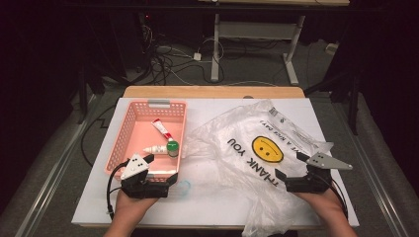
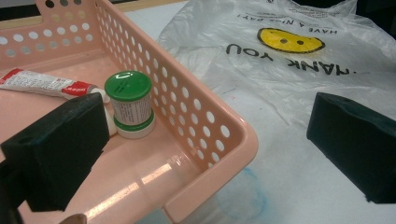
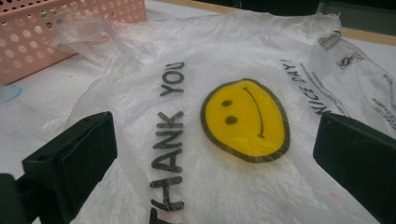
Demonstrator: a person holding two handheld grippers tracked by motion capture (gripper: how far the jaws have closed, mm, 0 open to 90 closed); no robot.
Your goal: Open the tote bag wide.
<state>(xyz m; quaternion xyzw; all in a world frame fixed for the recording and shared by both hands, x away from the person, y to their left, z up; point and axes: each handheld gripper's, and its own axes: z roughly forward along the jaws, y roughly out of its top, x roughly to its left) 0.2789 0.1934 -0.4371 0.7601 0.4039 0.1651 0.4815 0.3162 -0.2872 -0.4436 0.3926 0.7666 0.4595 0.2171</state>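
White tabletop [image 1: 207,207] lit from above; surroundings dark. A strip of bare wood edge [image 1: 212,92] shows along the tabletop's far side. Beyond that edge, grey carpeted floor [image 1: 257,69] with a tangle of cables [image 1: 168,64] to the far left. A second desk frame, white legs [image 1: 215,47] and crossbar, stands farther back from the tabletop, its light wood top [image 1: 281,2] just at the upper margin. Metal floor rails [image 1: 54,173] run along the tabletop's left and right flanks.
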